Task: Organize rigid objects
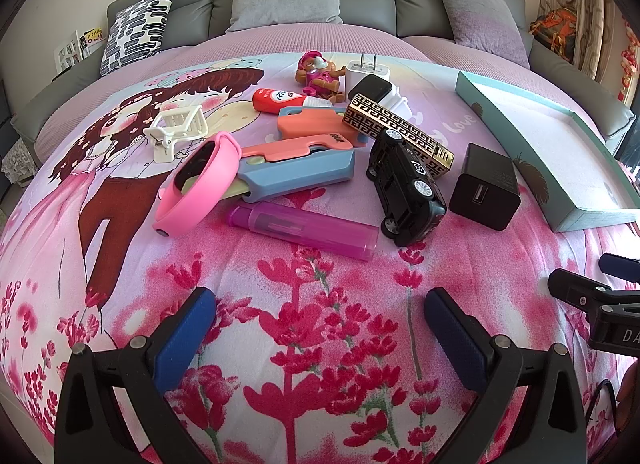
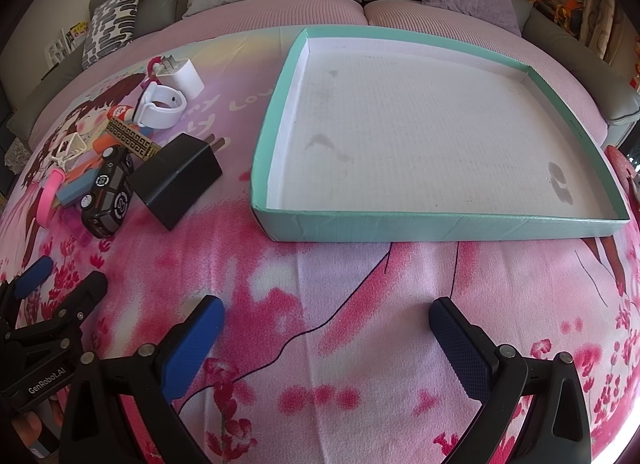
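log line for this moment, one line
left gripper open, empty | right gripper open, empty | shallow teal cardboard tray empty | black toy car in pile

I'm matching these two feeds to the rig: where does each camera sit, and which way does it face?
Left wrist: sits on the left tool, faces the clutter pile around the toy car; its own open fingers show, the right tool at the edge.
Right wrist: sits on the right tool, faces the teal tray; its open fingers show.
Shared: tray, car, black charger.
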A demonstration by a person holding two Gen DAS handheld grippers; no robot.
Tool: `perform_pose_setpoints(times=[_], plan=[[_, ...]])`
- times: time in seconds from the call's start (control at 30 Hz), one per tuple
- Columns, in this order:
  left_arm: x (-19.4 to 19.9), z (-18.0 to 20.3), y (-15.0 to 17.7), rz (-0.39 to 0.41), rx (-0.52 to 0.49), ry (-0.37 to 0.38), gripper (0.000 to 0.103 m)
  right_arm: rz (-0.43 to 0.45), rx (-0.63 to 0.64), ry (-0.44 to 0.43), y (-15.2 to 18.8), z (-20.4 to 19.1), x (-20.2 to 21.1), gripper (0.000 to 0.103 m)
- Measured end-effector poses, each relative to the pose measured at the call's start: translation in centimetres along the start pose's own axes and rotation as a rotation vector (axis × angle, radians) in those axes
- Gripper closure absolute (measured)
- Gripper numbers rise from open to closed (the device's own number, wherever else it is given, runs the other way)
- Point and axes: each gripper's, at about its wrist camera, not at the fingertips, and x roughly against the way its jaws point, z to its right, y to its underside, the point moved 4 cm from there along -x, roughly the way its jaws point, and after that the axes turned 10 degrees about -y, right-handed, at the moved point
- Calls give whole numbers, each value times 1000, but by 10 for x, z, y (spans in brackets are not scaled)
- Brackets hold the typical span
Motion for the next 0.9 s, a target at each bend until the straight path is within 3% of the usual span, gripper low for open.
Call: perform_pose_setpoints(times=[0.4, 0.63, 0.8, 0.9], plan=[[-2, 2, -5, -32, -32, 21, 0, 3, -2, -4, 0, 0, 1, 0], [12, -15, -15, -57, 6, 137, 0, 100, -11, -62, -13, 0, 33, 0], [19, -37, -52, -62, -7, 31, 0, 161, 40, -110, -38, -20, 49, 0], [16, -51, -74, -89, 47, 26, 0, 157, 88, -130, -46, -33, 56, 0]])
